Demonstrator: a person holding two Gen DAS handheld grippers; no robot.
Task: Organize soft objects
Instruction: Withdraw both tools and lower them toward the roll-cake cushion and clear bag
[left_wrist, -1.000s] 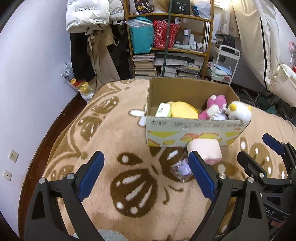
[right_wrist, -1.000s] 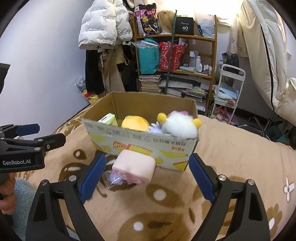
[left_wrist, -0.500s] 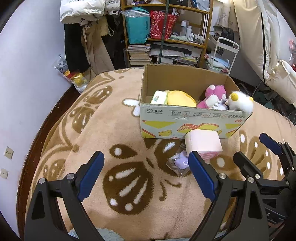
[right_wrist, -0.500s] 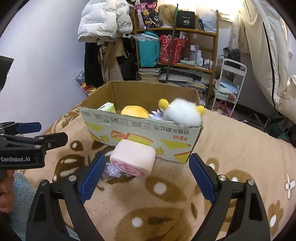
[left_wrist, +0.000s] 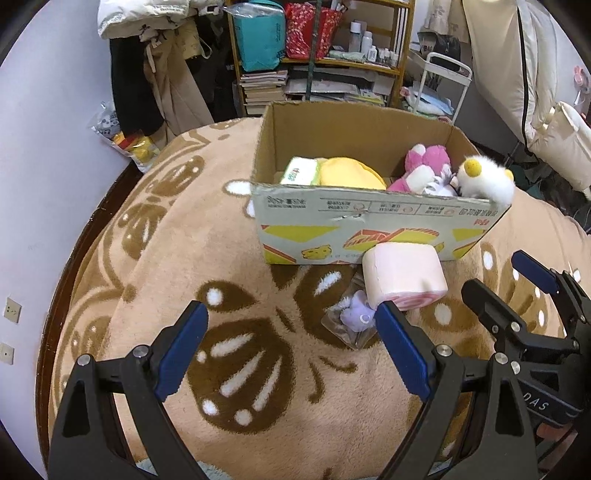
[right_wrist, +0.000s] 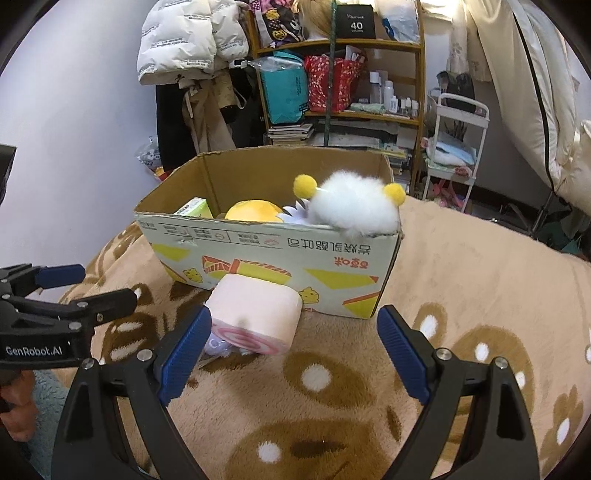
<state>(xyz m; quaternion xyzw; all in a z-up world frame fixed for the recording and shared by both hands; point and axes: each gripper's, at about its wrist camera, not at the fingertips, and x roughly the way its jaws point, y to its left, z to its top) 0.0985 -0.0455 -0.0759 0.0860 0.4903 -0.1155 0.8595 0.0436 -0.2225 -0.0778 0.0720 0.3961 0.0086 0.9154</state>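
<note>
Bed scene, brown-patterned blanket (left_wrist: 221, 229) under everything. Cardboard box (left_wrist: 369, 225) set open-topped on the blanket, serving as the bin for soft things; already inside: a yellow plush (left_wrist: 351, 173), a pink plush (left_wrist: 421, 166), a white fluffy toy with yellow pompoms (right_wrist: 354, 210) draped over the near right corner, and a small green-and-white pack (left_wrist: 299, 171) at the left end. Corner perch of the white fluffy toy looks loose, likely to tip out if the box gets nudged.

Outside, touching or nearly touching the box's front wall: a pink roll-cake plush (right_wrist: 255, 314), lying on its side with the swirl end facing the cameras. Just beside and partly under it, a small purple toy in a clear wrapper (left_wrist: 354, 314). Both apparently waiting to go in.

Left gripper (left_wrist: 291, 354): jaws wide apart, empty, hovering over bare blanket left of the two leftovers. Right gripper (right_wrist: 291, 350): jaws wide apart too, empty, low over the blanket and aimed at the roll-cake plush, its left fingertip (right_wrist: 184, 350) just in front of the roll's end. Probably the right one set up for the grab, spread broad because the roll is bulky and squashy; a squeeze across its sides seems the easy hold, then a short lift over the front wall
</note>
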